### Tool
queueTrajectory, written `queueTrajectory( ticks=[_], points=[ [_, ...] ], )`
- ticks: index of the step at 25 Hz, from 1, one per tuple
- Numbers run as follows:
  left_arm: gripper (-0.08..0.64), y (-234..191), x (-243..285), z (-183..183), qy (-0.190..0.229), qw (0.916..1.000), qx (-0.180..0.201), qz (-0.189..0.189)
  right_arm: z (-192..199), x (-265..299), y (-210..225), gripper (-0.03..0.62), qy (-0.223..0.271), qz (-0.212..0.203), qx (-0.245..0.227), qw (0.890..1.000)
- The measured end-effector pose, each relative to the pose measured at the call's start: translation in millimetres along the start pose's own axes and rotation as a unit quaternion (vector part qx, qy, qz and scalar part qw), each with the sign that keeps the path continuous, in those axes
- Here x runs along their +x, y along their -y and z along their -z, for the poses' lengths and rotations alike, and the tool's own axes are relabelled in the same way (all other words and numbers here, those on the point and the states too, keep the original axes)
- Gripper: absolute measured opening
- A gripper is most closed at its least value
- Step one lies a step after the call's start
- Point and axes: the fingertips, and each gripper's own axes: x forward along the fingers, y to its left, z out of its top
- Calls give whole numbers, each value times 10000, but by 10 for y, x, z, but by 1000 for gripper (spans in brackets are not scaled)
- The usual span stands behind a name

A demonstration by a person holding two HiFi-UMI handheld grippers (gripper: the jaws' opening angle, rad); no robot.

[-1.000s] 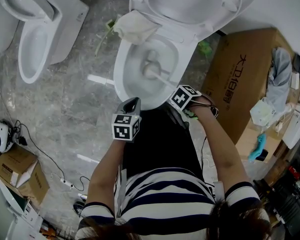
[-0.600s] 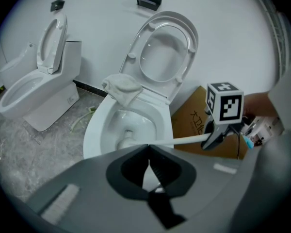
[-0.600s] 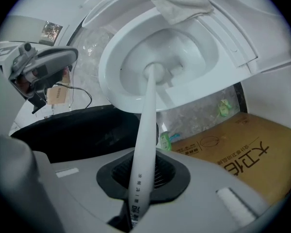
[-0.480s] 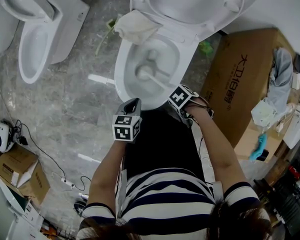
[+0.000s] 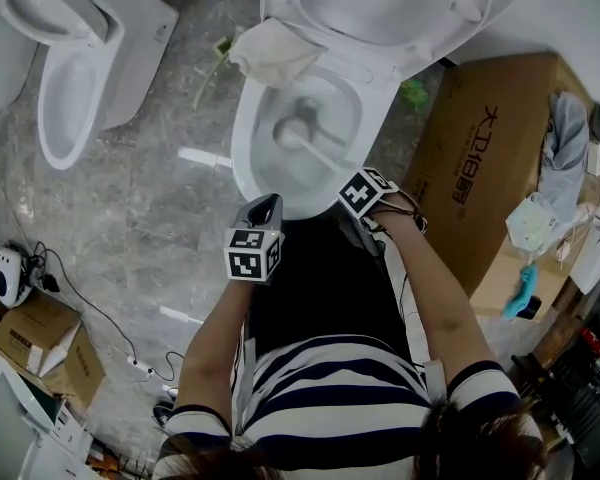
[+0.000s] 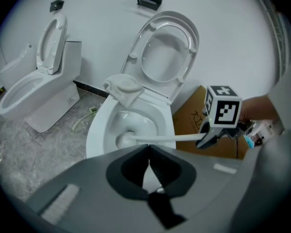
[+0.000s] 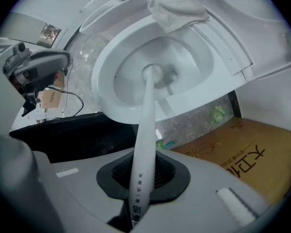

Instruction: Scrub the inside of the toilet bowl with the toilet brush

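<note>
The white toilet bowl stands open with its lid raised. A white toilet brush has its head down in the bowl, near the drain. My right gripper is shut on the brush handle at the bowl's front right. In the left gripper view the brush lies across the bowl, held by the right gripper. My left gripper hovers at the bowl's front rim, jaws shut with nothing in them.
A crumpled cloth lies on the bowl's back left rim. A second toilet stands to the left and a large cardboard box to the right. Small boxes and cables lie on the marble floor at lower left.
The brush head has shifted a little left and toward the back of the bowl, with the right gripper following. The left gripper has stayed put.
</note>
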Motion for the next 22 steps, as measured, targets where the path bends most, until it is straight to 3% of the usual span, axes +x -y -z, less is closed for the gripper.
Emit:
queueTrajectory(
  ticks=[15,22],
  points=[
    [0,-200,-90,-221,255,9994,9,-228,-284,-312,172,34,824,892,-267,9922],
    [0,-208,-82,-252,282,9993,-18,-242,-398,-380,327,34,684,1183,-644,9885]
  ],
)
